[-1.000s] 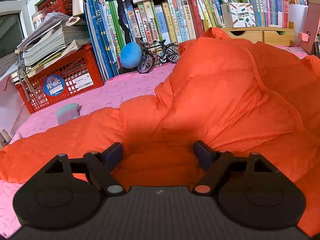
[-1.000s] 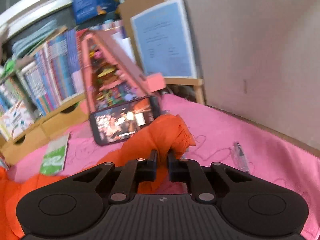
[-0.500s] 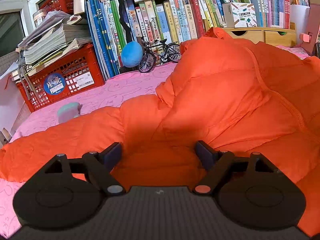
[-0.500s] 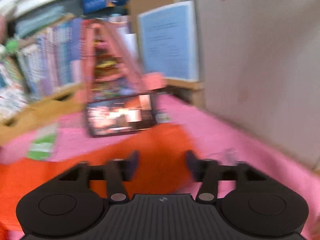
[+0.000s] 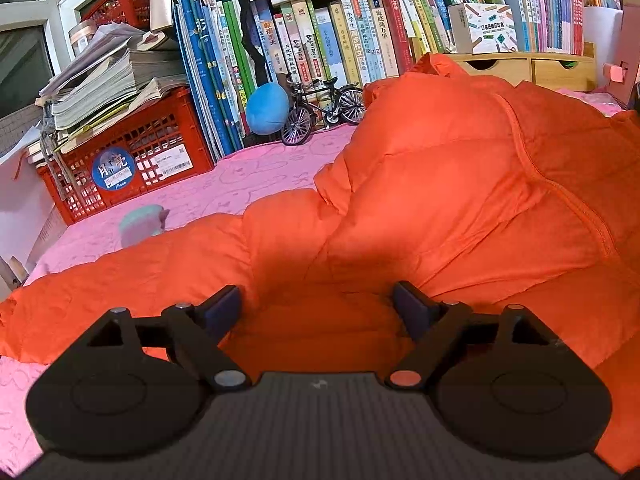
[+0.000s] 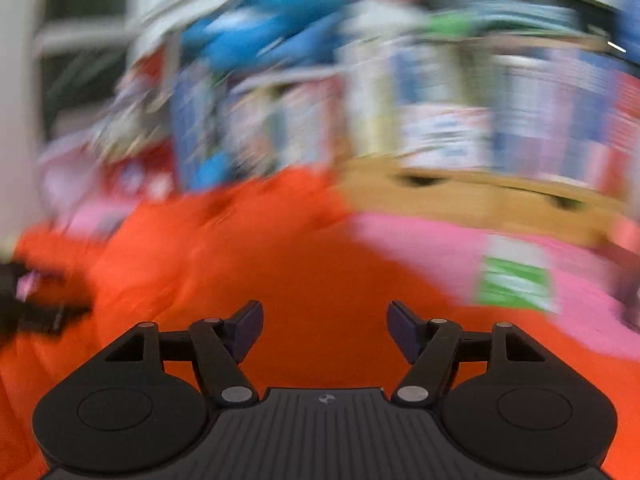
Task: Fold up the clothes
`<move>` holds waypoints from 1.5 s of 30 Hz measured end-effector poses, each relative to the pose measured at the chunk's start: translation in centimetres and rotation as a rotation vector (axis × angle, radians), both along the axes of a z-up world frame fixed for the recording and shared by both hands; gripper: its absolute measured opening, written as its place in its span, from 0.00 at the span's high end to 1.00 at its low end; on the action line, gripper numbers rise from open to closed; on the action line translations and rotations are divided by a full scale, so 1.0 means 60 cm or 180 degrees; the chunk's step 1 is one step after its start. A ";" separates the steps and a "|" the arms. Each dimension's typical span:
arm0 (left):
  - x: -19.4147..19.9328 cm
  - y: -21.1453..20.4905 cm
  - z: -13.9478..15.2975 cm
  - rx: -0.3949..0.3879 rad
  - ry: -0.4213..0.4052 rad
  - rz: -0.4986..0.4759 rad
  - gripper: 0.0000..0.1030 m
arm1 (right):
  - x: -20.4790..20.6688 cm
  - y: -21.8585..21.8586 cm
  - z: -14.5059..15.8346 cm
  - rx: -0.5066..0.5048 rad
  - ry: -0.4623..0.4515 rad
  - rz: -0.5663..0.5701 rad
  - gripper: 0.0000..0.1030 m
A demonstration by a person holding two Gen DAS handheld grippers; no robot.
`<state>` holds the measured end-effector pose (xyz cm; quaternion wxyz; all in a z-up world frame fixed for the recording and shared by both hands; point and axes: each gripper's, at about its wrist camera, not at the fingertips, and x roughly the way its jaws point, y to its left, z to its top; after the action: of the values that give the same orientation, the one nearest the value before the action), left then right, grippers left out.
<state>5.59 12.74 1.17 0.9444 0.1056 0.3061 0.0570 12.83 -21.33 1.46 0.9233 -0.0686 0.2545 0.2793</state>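
The left gripper (image 5: pixel 318 306) is hovering, fingers spread wide, over the orange puffer jacket (image 5: pixel 440 200) lying on the pink cloth (image 5: pixel 240 184) — the right gripper (image 6: pixel 324 320), likewise spread, is facing it; beyond, books (image 5: pixel 320 48) are standing.

Puffy orange quilted jacket (image 5: pixel 460 184) of smooth cloth with a faint sheen, stitched seams. Pink patterned cloth cover (image 5: pixel 248 184), matt. Red lattice plastic crate (image 5: pixel 132 156), glossy. Pale wooden drawer box (image 5: pixel 516 68), matt. Glossy paper book spines (image 5: pixel 344 36).
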 end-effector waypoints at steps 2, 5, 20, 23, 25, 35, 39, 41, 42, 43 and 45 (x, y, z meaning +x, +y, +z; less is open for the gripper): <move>0.000 0.001 0.000 -0.0004 0.0002 0.0002 0.17 | -0.002 0.049 -0.020 -0.0300 0.0000 0.0146 0.31; 0.001 0.001 0.000 -0.0017 0.0009 0.0007 0.16 | 0.014 0.047 -0.043 -0.0541 0.0033 -0.0085 0.29; 0.007 0.028 0.000 -0.0397 0.0093 0.0105 0.12 | 0.040 -0.250 -0.042 -0.1584 -0.0164 -0.2549 0.31; 0.007 0.028 0.000 -0.0409 0.0095 0.0114 0.12 | -0.016 -0.176 -0.006 -0.1277 -0.0399 -0.2066 0.26; 0.007 0.027 0.000 -0.0401 0.0094 0.0118 0.12 | -0.051 -0.121 0.017 -0.1086 -0.0547 -0.1608 0.20; -0.086 -0.025 0.066 -0.0876 -0.0271 0.0296 0.17 | -0.220 0.141 0.036 -0.0287 -0.0336 0.0544 0.15; -0.135 -0.083 0.069 -0.0961 -0.0331 -0.0022 0.17 | -0.224 0.154 0.012 -0.0335 -0.0103 0.0660 0.64; -0.133 -0.102 0.051 -0.0846 -0.0195 -0.0065 0.17 | -0.225 0.157 0.001 -0.0356 0.0005 0.0703 0.68; -0.127 -0.106 0.039 -0.0783 -0.0118 -0.0038 0.17 | -0.225 0.149 0.002 -0.0360 0.0029 0.0679 0.68; -0.122 -0.109 0.028 -0.0719 -0.0042 -0.0011 0.16 | -0.229 0.141 0.004 -0.0385 0.0030 0.0638 0.68; -0.119 -0.101 0.013 -0.0649 -0.0043 0.0037 0.16 | -0.228 0.124 0.004 -0.0489 -0.0012 0.0482 0.68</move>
<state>-1.53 6.66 1.94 0.9519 0.0068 0.3046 0.0317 -0.84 -13.89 1.72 0.8921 -0.1588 0.2676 0.3277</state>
